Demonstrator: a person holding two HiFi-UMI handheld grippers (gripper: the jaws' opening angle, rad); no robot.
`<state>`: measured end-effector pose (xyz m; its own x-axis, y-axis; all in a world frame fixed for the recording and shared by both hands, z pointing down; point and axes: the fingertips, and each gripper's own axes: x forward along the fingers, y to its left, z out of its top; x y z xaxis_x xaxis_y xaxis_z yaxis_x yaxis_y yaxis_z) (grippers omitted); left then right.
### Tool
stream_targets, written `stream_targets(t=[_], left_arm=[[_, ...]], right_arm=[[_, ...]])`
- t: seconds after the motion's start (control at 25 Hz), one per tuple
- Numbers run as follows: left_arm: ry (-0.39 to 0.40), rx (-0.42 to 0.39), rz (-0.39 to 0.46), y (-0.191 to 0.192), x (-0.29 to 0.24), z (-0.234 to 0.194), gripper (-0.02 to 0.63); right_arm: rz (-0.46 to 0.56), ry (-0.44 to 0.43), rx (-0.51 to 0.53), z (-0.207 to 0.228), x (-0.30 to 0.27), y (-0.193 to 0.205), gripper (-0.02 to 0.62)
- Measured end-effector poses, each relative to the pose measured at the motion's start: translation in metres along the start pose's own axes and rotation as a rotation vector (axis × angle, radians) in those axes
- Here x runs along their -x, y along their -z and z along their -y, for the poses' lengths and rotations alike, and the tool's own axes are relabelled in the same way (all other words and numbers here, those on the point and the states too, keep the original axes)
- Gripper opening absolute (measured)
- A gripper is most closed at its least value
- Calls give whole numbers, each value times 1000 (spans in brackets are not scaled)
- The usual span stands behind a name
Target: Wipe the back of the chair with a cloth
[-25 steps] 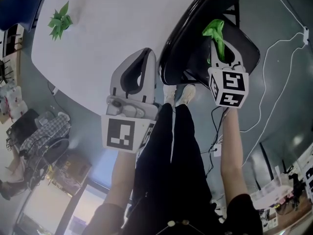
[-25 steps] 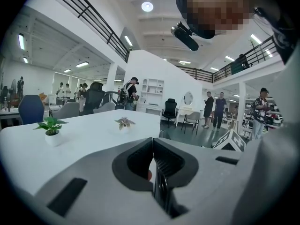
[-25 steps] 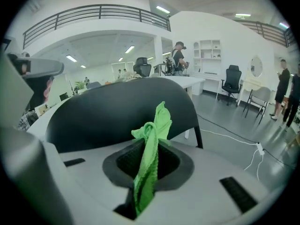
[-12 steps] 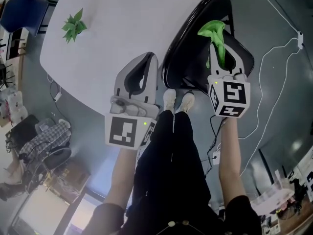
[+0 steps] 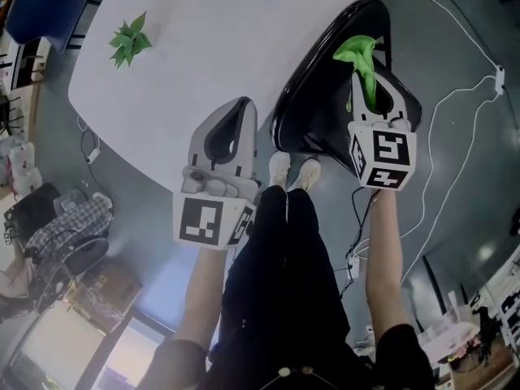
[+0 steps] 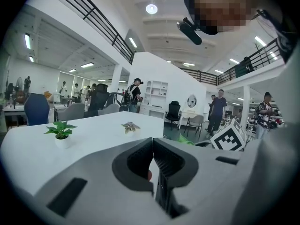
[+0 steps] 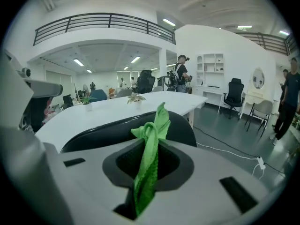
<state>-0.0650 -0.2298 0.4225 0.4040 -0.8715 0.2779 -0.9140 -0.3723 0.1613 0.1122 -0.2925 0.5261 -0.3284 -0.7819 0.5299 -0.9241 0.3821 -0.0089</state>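
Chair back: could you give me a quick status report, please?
Left gripper shut, empty. Right gripper shut on green cloth, poised over black chair back; contact unclear. Nothing between them.

This is a big open-plan office. Ahead of the jaws of the left gripper a long white table carries small potted plants. A blue chair and standing people are further off past it. Beyond the jaws of the right gripper and off to their right stand a black swivel chair and white shelving. A railed mezzanine runs overhead beneath strip lights.
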Motion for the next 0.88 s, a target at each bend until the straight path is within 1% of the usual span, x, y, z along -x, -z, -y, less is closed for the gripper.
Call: stream_targets(t=[0.2, 0.4, 0.6, 0.88], left_arm=[[-27, 3, -25, 14, 2, -6, 6], [-49, 11, -51, 29, 8, -12, 6], [-47, 9, -68, 40, 11, -12, 6], [-51, 15, -72, 47, 13, -20, 6]], right_arm=[[-18, -21, -6, 1, -14, 13, 49], [-34, -33, -54, -1, -20, 25, 49], [-48, -43, -64, -6, -27, 38, 49], [-95, -27, -69, -7, -38, 64, 49]])
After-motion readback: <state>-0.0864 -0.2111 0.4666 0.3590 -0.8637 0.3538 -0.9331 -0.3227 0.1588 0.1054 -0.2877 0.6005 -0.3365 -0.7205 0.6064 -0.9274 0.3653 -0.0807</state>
